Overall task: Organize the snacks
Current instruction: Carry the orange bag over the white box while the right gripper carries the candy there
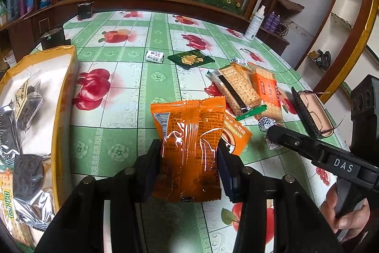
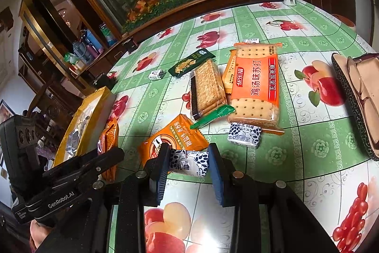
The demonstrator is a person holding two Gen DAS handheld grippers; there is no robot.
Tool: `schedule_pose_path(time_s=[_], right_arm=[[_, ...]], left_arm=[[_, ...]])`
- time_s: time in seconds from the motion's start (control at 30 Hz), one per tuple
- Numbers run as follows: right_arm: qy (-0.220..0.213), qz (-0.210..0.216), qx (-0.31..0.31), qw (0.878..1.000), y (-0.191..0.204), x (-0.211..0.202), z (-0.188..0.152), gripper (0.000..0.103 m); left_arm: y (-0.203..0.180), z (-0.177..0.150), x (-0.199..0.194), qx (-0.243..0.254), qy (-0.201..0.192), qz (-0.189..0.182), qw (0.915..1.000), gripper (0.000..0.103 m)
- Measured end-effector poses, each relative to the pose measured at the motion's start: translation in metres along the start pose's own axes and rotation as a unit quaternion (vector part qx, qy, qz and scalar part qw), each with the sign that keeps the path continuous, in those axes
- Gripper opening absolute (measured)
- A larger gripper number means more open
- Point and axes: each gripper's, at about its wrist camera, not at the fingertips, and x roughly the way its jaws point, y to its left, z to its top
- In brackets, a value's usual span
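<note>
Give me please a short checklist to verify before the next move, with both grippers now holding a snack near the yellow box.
1. Left gripper shut on the orange snack packet, pads on both sides: ok.
2. Right gripper shut on the white and blue candy: ok.
3. Yellow box open on top, with free room among the snacks inside: ok.
4. Path from packet to box free of other things on the tablecloth: ok.
5. The two grippers apart, not touching: ok.
6. Candy lifted clear of the table: cannot tell.
</note>
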Motion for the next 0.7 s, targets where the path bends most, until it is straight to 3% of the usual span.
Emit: schedule_pose_path(time_s=[0.7], right_arm=[[0.000, -0.002, -0.001, 1.000, 0.000, 0.000, 0.000, 0.035]], left_arm=[[0.005, 0.002, -0.016, -0.008, -0.015, -0.008, 0.9998, 0.045]])
